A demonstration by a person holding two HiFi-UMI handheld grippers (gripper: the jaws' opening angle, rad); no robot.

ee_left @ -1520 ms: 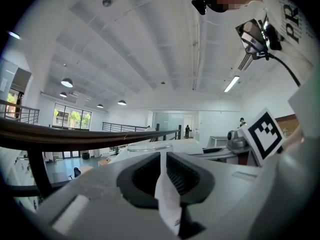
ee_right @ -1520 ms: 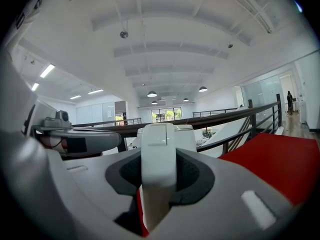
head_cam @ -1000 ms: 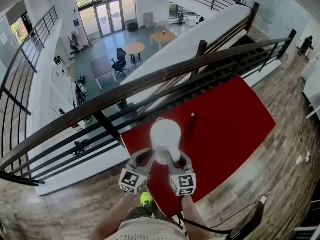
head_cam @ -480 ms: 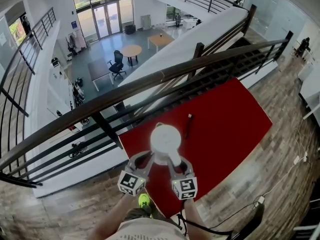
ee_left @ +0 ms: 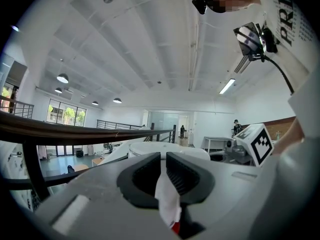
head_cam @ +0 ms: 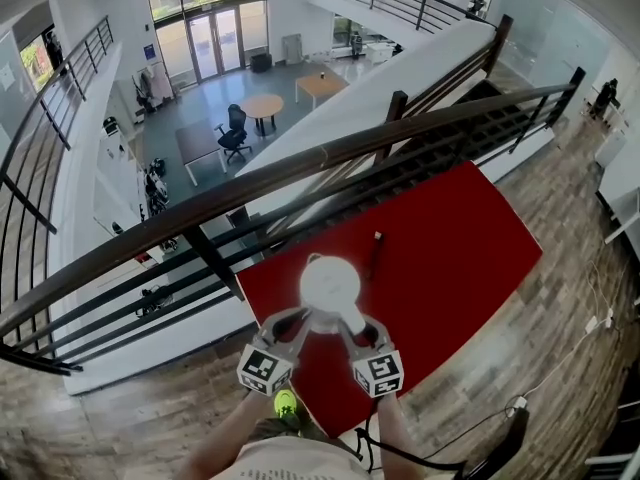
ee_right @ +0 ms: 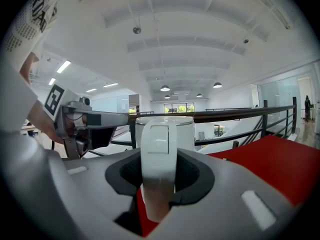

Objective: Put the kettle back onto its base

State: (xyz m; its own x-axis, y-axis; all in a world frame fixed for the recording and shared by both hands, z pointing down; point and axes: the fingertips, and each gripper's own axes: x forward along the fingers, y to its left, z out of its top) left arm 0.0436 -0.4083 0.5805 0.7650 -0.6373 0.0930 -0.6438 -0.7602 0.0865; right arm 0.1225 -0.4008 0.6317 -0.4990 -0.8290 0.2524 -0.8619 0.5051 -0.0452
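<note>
At the bottom centre of the head view, the right claw [head_cam: 347,320] is clenched on the handle [ee_right: 158,144] of the white kettle [head_cam: 330,283]. The kettle is over the near left part of the red table [head_cam: 450,238]; I cannot tell whether it rests on anything. Just left of it, the left claw [head_cam: 298,320] pinches a thin white strip [ee_left: 167,199]. This may be the rim of the base, but the base is hidden under the kettle.

The risk, I judge, is a blind landing. With the body covering the base, the kettle could come down off-centre and rock or tip. The smooth handle could also twist between the pads.

Beyond the kettle a small dark stick [head_cam: 376,251] lies on the red top. Behind the table runs a dark railing [head_cam: 300,163]. Past it, toward the upper left, a lower hall shows a round table [head_cam: 265,96] and glass doors [head_cam: 215,33].
</note>
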